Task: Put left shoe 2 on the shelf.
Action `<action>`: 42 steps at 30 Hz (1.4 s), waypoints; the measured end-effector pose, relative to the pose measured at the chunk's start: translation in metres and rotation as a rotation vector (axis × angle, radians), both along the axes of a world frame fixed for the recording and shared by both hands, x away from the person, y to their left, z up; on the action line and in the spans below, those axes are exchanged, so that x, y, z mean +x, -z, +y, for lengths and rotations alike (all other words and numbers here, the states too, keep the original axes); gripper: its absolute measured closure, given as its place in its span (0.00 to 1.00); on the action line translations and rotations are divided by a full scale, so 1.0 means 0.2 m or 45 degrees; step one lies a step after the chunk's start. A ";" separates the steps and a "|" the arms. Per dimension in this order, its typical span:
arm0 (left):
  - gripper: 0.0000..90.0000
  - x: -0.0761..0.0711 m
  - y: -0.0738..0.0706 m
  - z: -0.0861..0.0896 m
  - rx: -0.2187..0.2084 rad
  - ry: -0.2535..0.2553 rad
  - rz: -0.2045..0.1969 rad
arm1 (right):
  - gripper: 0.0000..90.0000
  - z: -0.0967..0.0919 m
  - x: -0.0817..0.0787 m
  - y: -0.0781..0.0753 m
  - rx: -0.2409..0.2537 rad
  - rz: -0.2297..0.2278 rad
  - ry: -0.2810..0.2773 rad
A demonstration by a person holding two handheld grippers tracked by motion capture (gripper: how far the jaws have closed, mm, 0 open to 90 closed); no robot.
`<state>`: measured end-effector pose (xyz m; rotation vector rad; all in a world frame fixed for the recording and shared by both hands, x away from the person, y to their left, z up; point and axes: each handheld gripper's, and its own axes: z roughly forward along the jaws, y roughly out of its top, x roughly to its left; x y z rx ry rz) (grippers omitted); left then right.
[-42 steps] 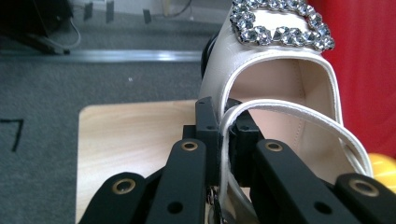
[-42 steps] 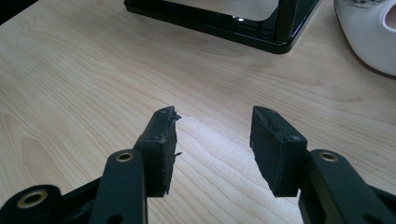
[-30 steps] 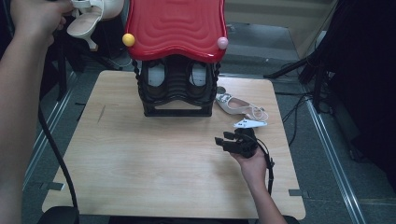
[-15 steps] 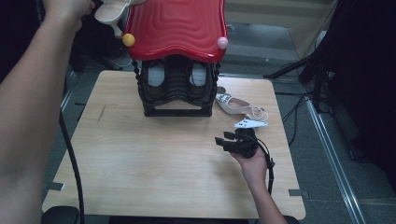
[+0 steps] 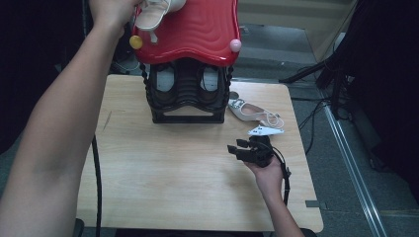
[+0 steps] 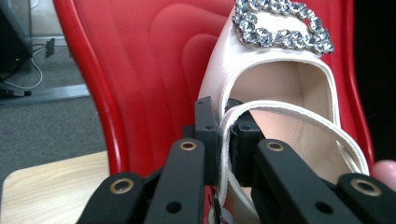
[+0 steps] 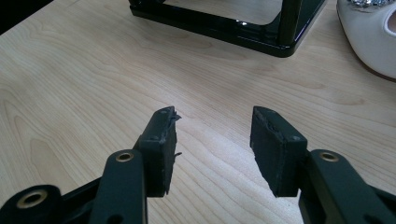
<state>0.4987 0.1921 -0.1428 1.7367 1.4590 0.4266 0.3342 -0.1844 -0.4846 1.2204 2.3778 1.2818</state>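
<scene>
A white slingback shoe (image 6: 280,79) with a rhinestone buckle hangs from my left gripper (image 6: 223,121), which is shut on its thin heel strap (image 6: 224,154). In the high view that shoe (image 5: 153,12) is held by the person's left hand above the left part of the red wavy top (image 5: 197,29) of a black shoe rack (image 5: 185,94). A second white shoe (image 5: 249,111) lies on the table to the right of the rack. My right gripper (image 5: 237,148) rests low over the table near it, open and holding nothing (image 7: 214,140).
The wooden table (image 5: 163,173) has free room in front of the rack. A yellow ball (image 5: 136,42) and a pink ball (image 5: 235,45) mark the red top's corners. Cables and a metal rail lie on the floor to the right.
The left hand has carried the held shoe rightward, from beyond the rack's left side to over the red top. The right gripper has stayed put.
</scene>
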 end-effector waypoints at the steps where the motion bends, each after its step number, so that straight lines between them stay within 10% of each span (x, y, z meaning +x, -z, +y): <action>1: 0.94 0.01 0.01 0.00 -0.003 0.002 0.000 | 0.57 0.00 0.00 0.00 0.001 0.005 0.002; 18: 0.89 0.00 0.12 -0.08 0.132 0.004 -0.059 | 0.57 0.00 0.00 0.00 0.000 -0.017 -0.009; 42: 0.54 -0.07 0.02 -0.01 0.084 0.135 -0.017 | 0.57 0.00 0.00 0.00 -0.008 -0.010 -0.004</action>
